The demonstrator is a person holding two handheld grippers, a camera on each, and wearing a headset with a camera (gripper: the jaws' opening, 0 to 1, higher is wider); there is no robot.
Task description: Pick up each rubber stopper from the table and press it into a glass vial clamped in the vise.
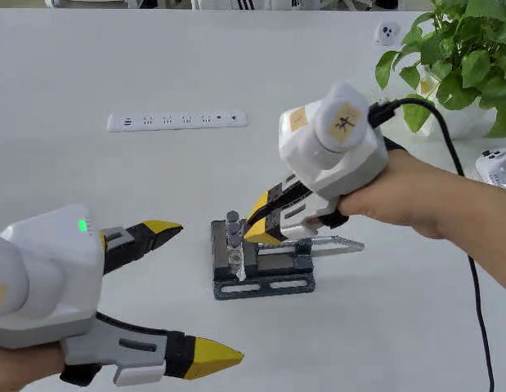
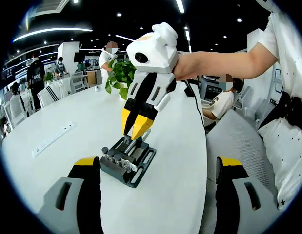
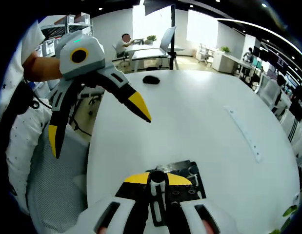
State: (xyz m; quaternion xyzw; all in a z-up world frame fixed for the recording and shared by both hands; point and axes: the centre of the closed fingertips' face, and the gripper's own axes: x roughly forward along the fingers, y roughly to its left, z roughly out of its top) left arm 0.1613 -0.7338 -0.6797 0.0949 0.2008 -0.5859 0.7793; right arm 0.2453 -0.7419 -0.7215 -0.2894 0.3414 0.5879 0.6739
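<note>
Currently the rubber stopper (image 3: 156, 182), a small dark-topped cylinder, sits pinched between the nearly closed jaws of the right gripper (image 1: 263, 229), just above the black vise (image 1: 277, 284). Glass vials (image 1: 234, 231) stand upright, clamped at the vise's left end, just beside the gripper tips. Left gripper (image 1: 191, 290) hovers well apart, jaws spread wide, holding nothing. White table (image 1: 154, 180) also carries a power strip (image 1: 176, 121) and a potted plant (image 1: 461, 57) at the far side

The head view looks steeply down on the vise (image 1: 265, 285), which both gripper views face from opposite sides, the right nearest.
</note>
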